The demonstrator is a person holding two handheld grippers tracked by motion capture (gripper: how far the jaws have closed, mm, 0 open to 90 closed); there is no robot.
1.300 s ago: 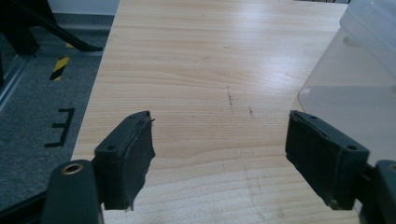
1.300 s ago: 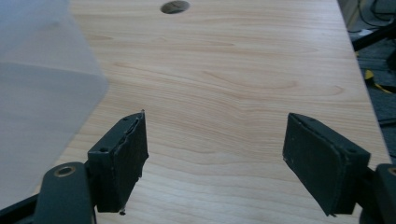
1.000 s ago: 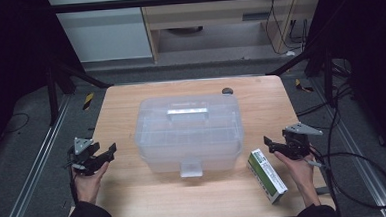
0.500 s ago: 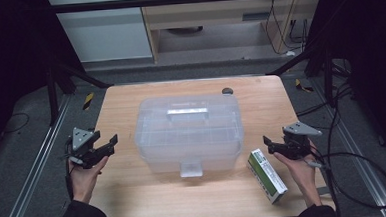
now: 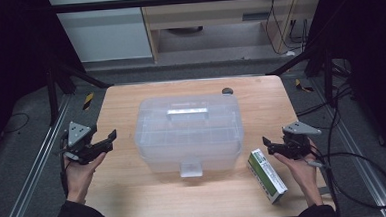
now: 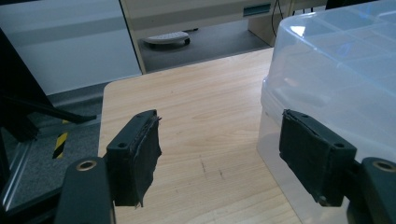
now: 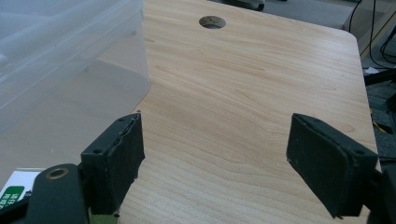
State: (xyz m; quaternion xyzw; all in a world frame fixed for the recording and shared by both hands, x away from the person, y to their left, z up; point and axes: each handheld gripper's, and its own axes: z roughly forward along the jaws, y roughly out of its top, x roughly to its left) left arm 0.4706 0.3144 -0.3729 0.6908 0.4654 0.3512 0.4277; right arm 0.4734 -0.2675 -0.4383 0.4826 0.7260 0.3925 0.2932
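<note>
While the clear lidded bin [image 5: 189, 132] sat mid-table with the green-and-white carton [image 5: 267, 175] at its near right, both the left gripper [image 5: 113, 136], its jaws just widened and empty, and the right gripper [image 5: 266, 141], spread and empty, were best squared level before any reach was committed.
</note>
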